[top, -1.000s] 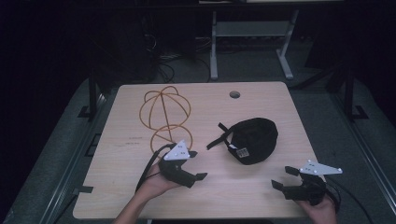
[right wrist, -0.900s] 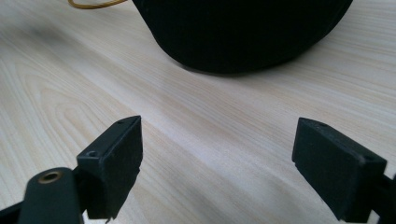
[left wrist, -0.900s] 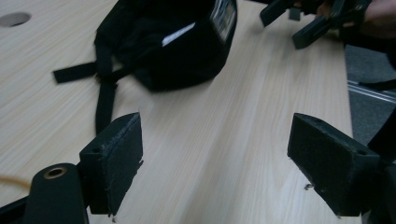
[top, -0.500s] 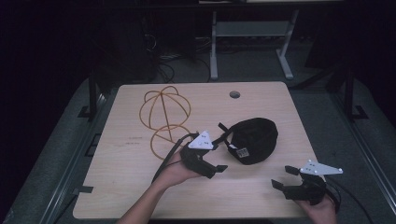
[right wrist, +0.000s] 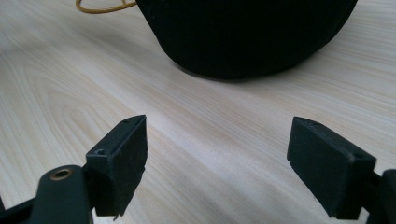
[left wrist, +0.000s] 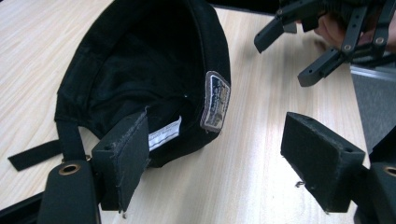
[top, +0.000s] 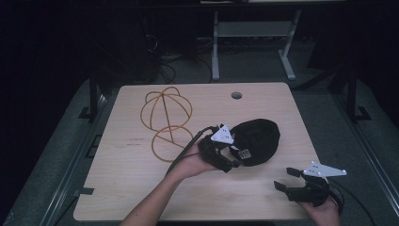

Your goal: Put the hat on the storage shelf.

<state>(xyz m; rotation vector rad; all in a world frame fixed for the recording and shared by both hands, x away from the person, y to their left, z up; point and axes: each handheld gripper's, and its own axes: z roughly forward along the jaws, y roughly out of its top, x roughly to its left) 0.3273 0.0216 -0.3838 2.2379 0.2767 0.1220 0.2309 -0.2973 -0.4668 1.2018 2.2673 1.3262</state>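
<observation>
On table (top: 141,188), both grippers wide open, empty; left gripper (top: 231,162) at black cap (top: 256,141).

A black cap (top: 256,141) is laid upside down on the light wood tabletop (top: 117,188), right of centre, its dark hollow inside turned up. A patch (left wrist: 215,100) is seen sewn on its rim, and a white label (left wrist: 164,134) is seen inside it. A black strap (left wrist: 32,154) is trailed flat from its back edge. To the cap's left, well apart, a frame of thin yellow wire hoops (top: 165,120) is laid on the tabletop.
</observation>
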